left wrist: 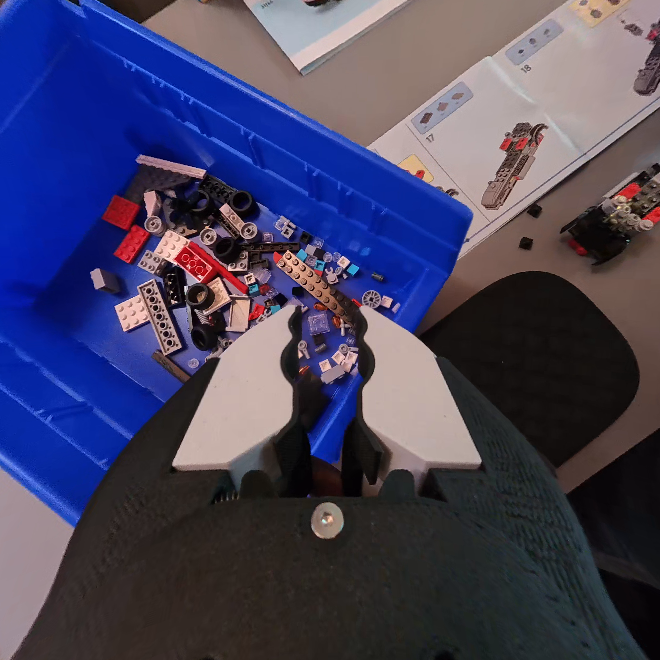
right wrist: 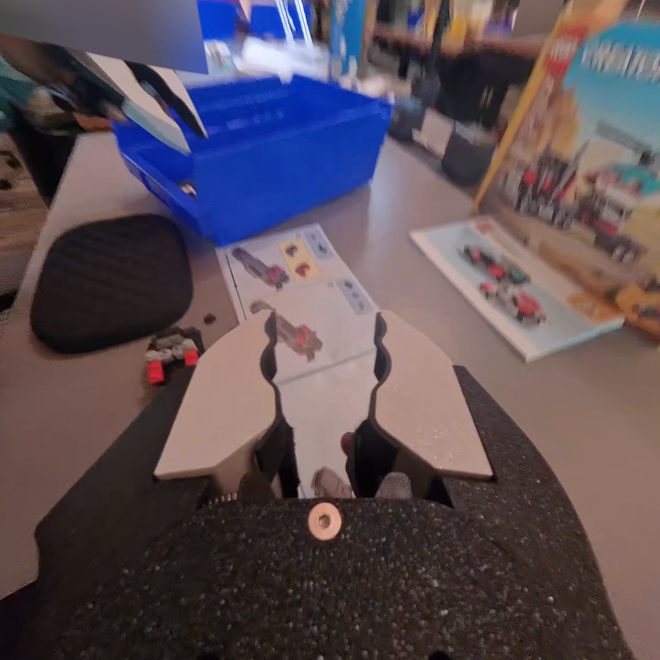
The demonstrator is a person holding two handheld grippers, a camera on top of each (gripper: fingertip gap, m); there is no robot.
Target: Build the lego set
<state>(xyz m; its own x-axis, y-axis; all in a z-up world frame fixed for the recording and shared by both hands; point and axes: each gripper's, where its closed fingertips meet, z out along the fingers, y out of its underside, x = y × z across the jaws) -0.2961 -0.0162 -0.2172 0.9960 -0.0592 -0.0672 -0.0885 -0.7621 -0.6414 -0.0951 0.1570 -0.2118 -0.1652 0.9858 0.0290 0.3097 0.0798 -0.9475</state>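
A blue bin [left wrist: 339, 178] holds several loose lego pieces [left wrist: 200, 264] in red, grey, black and white. My left gripper [left wrist: 328, 311] is open and empty, held over the bin's near corner above small pieces and a long dark studded plate [left wrist: 314, 282]. The half-built black, grey and red model [left wrist: 621, 221] sits on the table to the right; it also shows in the right wrist view [right wrist: 171, 351]. My right gripper [right wrist: 324, 316] is open and empty above the open instruction booklet [right wrist: 314, 285]. The left gripper [right wrist: 171, 118] shows above the bin [right wrist: 271, 171] there.
The grey table [left wrist: 357, 89] carries a second booklet [right wrist: 507, 285] and the set's box [right wrist: 585, 160] standing at the right. A black chair seat [right wrist: 110, 282] lies by the table's edge. Two small black pieces [left wrist: 528, 228] lie near the model. The left gripper's tips are roughly 25 cm from the right gripper's.
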